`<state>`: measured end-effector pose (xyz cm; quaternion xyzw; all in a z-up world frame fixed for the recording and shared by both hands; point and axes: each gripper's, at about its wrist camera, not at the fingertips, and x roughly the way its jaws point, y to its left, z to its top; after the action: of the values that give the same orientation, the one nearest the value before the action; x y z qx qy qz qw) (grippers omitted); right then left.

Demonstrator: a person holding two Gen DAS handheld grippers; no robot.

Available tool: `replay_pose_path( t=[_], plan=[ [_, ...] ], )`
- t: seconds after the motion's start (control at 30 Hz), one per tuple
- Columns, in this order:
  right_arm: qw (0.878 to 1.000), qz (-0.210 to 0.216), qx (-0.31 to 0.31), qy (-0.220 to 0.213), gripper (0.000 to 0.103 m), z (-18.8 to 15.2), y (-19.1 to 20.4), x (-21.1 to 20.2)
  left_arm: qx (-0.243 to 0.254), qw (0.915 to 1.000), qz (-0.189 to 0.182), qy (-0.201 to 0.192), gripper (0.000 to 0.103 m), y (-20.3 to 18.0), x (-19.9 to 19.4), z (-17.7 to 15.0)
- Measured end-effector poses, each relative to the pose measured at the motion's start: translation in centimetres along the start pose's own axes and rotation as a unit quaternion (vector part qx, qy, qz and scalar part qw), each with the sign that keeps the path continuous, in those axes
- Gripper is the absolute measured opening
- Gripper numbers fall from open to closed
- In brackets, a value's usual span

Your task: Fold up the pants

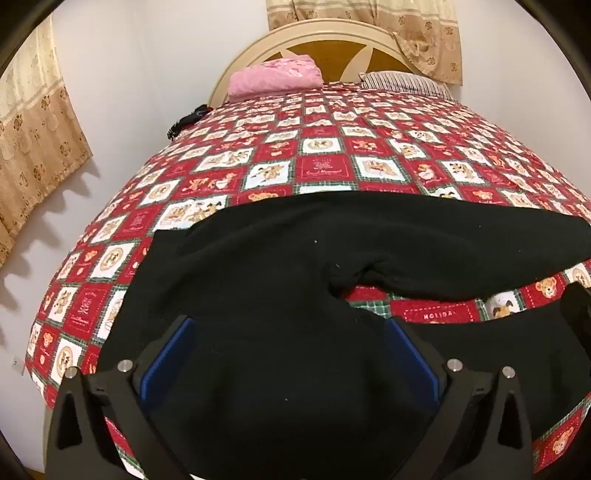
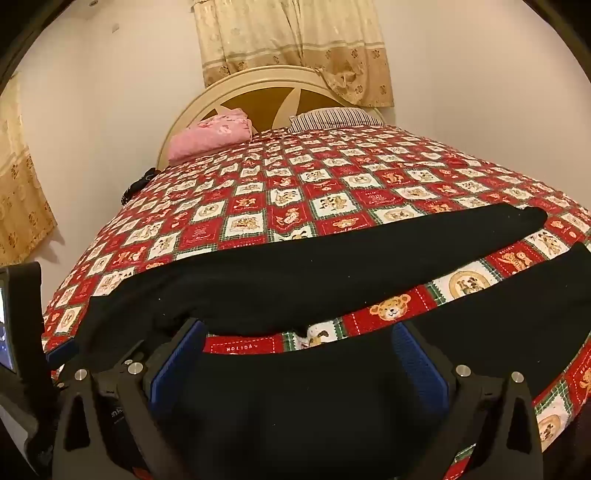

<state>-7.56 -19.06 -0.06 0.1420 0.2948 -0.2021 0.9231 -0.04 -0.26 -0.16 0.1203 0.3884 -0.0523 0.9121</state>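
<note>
Black, soft fleece-like pants (image 1: 280, 258) lie spread flat on the bed's red patchwork quilt with teddy-bear squares (image 1: 317, 166), near the foot edge and well away from the cream arched headboard (image 1: 314, 33). Their long axis runs across the bed, parallel to the foot edge rather than toward the headboard. The waist end appears to lie to the left and the two legs run off to the right, parted by a wedge of bare quilt; one leg (image 2: 332, 254) lies farther toward the headboard, the other (image 2: 480, 317) sits closest to the foot edge.

The left hand-held gripper (image 1: 288, 354) hovers over the wide part of the pants, its blue-padded fingers (image 1: 166, 362) spread wide with black cloth beneath them, gripping nothing. The right hand-held gripper (image 2: 299, 354) sits over the near leg, just short of the bare wedge, jaws likewise released and empty. Both point forward toward the headboard, tilted down at the cloth, side by side, the left one just visible at the edge of the right view.

The likely next move is to pinch the near edge and carry the near leg over onto the far one; each gripper is already above its own stretch of that edge, so the fold turns on lifting away from the foot edge, toward the headboard.
</note>
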Motion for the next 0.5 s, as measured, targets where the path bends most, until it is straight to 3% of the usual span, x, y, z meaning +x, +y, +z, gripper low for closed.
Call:
replay_pose_path(
  t=[0.07,0.5],
  plan=[
    [1.0,0.001,0.002,0.004,0.102,-0.2,0.0,0.2,-0.001,0.9999,-0.003,0.014,0.103,-0.5,0.6,0.3],
    [1.0,-0.006,-0.008,0.004,0.102,-0.2,0.3,-0.2,-0.017,0.9994,-0.03,0.007,0.103,0.8,0.1,-0.5]
  ],
)
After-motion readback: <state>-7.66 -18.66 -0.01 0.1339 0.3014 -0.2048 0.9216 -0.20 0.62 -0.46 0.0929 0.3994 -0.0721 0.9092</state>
